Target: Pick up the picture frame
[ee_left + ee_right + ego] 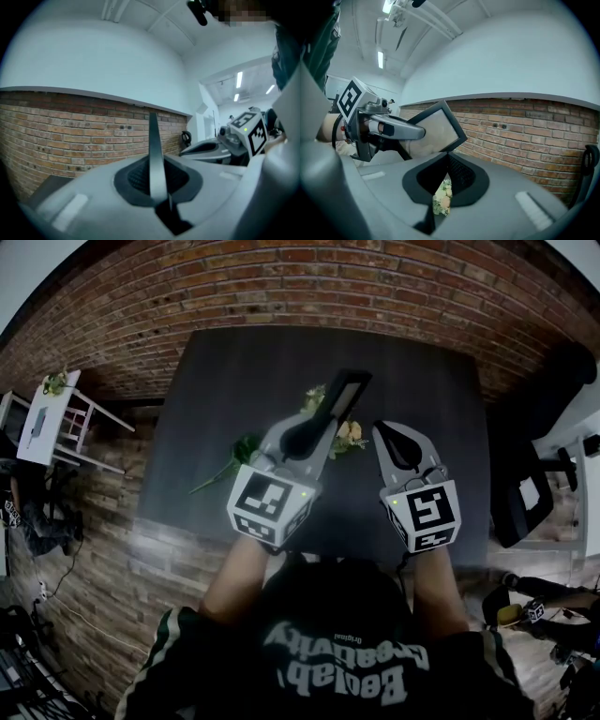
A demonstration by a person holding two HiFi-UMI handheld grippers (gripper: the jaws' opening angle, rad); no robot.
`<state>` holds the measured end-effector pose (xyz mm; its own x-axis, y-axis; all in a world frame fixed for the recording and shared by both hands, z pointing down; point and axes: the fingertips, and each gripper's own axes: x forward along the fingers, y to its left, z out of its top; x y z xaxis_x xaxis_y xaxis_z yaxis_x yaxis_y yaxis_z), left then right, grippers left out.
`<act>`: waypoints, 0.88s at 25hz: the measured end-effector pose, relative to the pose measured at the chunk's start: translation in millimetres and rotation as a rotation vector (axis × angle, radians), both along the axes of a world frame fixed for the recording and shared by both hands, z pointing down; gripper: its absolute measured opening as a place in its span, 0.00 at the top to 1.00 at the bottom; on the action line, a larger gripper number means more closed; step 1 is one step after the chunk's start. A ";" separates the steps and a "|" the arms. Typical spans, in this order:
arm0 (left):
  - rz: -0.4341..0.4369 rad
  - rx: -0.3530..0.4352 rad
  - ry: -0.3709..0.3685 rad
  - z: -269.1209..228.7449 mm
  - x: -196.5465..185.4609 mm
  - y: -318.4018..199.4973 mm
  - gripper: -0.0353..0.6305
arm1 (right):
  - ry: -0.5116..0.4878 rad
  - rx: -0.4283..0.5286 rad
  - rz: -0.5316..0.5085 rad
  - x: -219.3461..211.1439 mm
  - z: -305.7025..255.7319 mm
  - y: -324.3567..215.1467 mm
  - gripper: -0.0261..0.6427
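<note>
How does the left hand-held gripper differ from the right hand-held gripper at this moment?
The left hand-held gripper is shut on the picture frame, at its edge; the right hand-held gripper is shut with nothing between its jaws. In the head view the left one slants toward the right one, which points nearly straight ahead. Both hang over the dark table.

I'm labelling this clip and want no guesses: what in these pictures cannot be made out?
- Black-rimmed picture frame: edge-on in the head and left gripper views; in the right gripper view the left gripper covers part of its pale face.
- Sprig of cream flowers on the dark table: the left gripper hides its middle in the head view; the right gripper view shows only a sliver.
</note>
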<state>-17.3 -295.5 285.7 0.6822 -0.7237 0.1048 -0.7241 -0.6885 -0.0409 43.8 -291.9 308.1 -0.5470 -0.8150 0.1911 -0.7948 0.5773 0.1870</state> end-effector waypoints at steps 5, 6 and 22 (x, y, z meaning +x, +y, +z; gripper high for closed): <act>0.018 0.018 0.001 -2.1 5.1 4.3 0.91 | -0.005 0.010 -0.003 -1.2 -1.7 1.6 0.95; 0.018 0.018 0.001 -2.2 5.3 3.7 0.91 | -0.006 0.011 -0.003 -1.5 -2.2 1.1 0.95; 0.028 0.008 0.000 3.1 11.3 -3.3 0.91 | -0.014 0.015 0.017 4.3 -2.6 -5.2 0.95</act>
